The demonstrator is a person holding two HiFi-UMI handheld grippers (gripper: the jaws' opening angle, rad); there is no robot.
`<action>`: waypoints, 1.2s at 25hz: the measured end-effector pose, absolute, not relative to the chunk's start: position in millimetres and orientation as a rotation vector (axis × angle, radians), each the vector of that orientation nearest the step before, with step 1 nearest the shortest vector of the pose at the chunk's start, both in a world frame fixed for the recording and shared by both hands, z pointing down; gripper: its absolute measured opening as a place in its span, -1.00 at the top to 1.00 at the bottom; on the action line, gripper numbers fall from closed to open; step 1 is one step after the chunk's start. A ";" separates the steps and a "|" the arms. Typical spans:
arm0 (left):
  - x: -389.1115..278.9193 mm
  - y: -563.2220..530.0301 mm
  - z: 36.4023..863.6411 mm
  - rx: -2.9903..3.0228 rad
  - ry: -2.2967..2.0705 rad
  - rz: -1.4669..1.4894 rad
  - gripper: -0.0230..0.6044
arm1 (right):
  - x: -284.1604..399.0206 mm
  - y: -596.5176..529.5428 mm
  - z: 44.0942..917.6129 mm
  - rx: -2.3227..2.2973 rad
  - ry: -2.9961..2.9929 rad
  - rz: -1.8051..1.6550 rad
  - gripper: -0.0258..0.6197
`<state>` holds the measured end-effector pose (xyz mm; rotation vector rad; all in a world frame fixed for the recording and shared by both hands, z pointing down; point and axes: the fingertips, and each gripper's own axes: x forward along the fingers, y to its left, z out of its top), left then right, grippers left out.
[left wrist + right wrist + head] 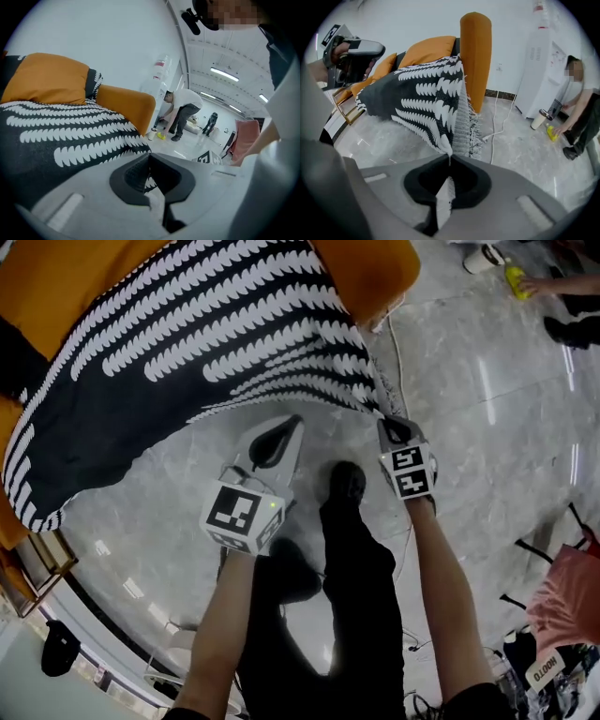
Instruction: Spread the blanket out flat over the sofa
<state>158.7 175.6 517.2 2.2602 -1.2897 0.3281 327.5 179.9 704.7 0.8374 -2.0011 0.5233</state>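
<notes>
Blanket (187, 343), judged soft, light and limp, is shown draped over the sofa (56, 277) past its front edge, its hanging hem clamped by left gripper (286, 427) and right gripper (390, 429), with the hem's corners judged the best holds.

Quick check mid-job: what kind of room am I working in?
Probably a big open workspace or lab staged like a lounge, not a home: orange sofa, polished stone floor, long ceiling strip lights.

Glossy grey marble floor (487, 427), white wall (417, 18), ceiling strip lights (224, 74)
</notes>
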 end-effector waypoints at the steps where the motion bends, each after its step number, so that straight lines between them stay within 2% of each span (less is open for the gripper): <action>1: 162.8 172.5 522.7 2.272 -1.289 0.326 0.90 | 327.1 178.4 712.6 0.832 -2.012 0.508 0.89; 22: 161.9 148.2 625.7 2.552 -1.300 0.290 0.90 | 269.2 128.9 853.0 0.845 -2.103 0.357 0.89; 30: 148.1 142.7 647.5 2.548 -1.311 0.282 0.90 | 259.6 111.0 876.9 0.804 -2.105 0.349 0.89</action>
